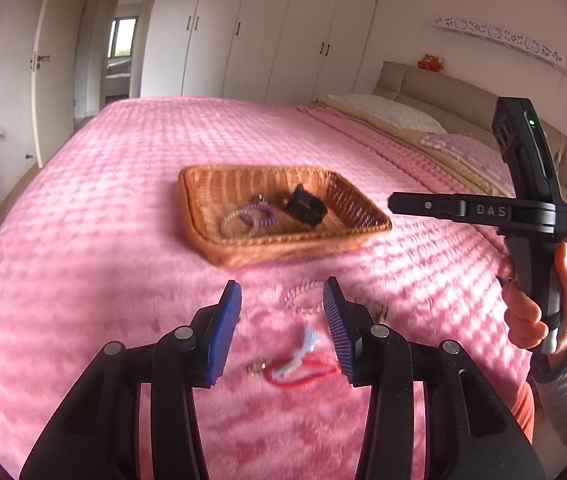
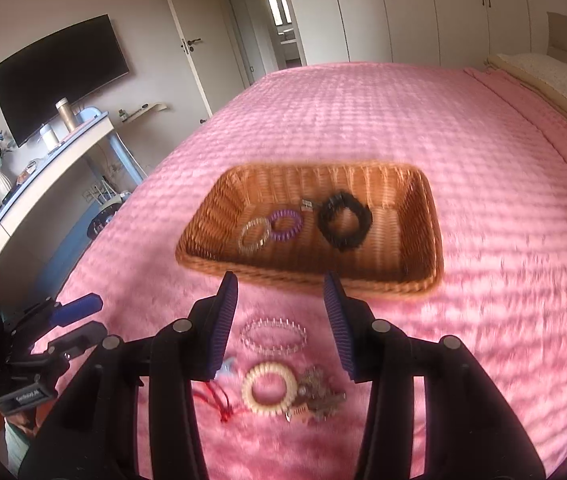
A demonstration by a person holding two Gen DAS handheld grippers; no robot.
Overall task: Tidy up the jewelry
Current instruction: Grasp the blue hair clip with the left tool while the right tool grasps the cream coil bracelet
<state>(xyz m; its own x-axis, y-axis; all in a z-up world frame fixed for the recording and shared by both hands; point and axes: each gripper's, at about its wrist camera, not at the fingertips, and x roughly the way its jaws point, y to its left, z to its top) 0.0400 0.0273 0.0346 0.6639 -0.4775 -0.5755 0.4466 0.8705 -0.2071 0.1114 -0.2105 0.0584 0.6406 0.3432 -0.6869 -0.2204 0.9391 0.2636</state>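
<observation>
A wicker basket [image 2: 427,216] sits on the pink bedspread and holds a black scrunchie [image 2: 344,222], a purple coil tie [image 2: 285,225] and a clear coil tie [image 2: 254,235]. The basket also shows in the left wrist view [image 1: 363,208]. On the bed in front of it lie a clear bracelet [image 2: 273,336], a cream coil tie [image 2: 269,388], a metal charm piece [image 2: 317,394] and a red cord bracelet [image 1: 307,372]. My left gripper [image 1: 283,300] is open above the red cord bracelet. My right gripper [image 2: 281,300] is open above the clear bracelet, empty.
The pink bedspread [image 1: 123,200] covers the bed. Pillows [image 1: 387,112] and a headboard are at the far right. A desk [image 2: 43,164] with a TV above stands left of the bed. Wardrobes [image 1: 267,32] line the far wall.
</observation>
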